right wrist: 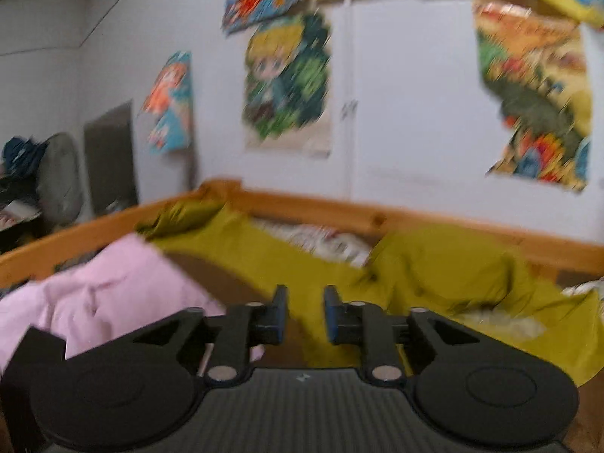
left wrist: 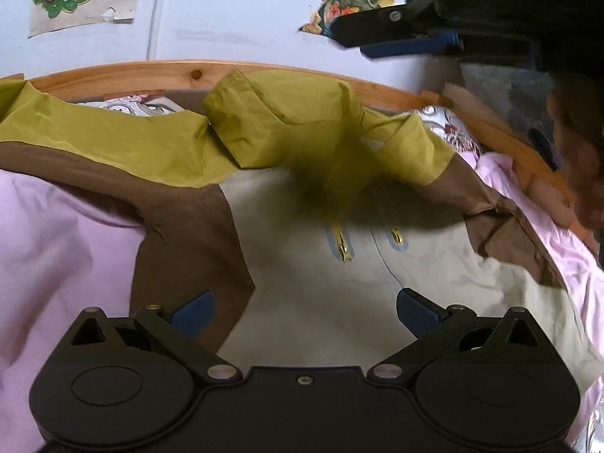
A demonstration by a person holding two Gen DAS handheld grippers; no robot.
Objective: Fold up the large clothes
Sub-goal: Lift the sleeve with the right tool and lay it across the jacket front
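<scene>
The left gripper [left wrist: 305,311] hangs wide open over the jacket [left wrist: 321,283] on the bed [left wrist: 113,79]. The right gripper [right wrist: 305,315] is raised, slightly parted, holding nothing

The left wrist view looks down from close above the jacket [left wrist: 321,283] on the bed, facing the wooden bed rail [left wrist: 151,73] and postered wall [left wrist: 234,7]. The right wrist view sits higher and farther back, aimed nearly level at that wall [right wrist: 407,94], and is blurred. Both share the jacket's olive upper part, the rail and the pink sheet [left wrist: 56,234].
</scene>
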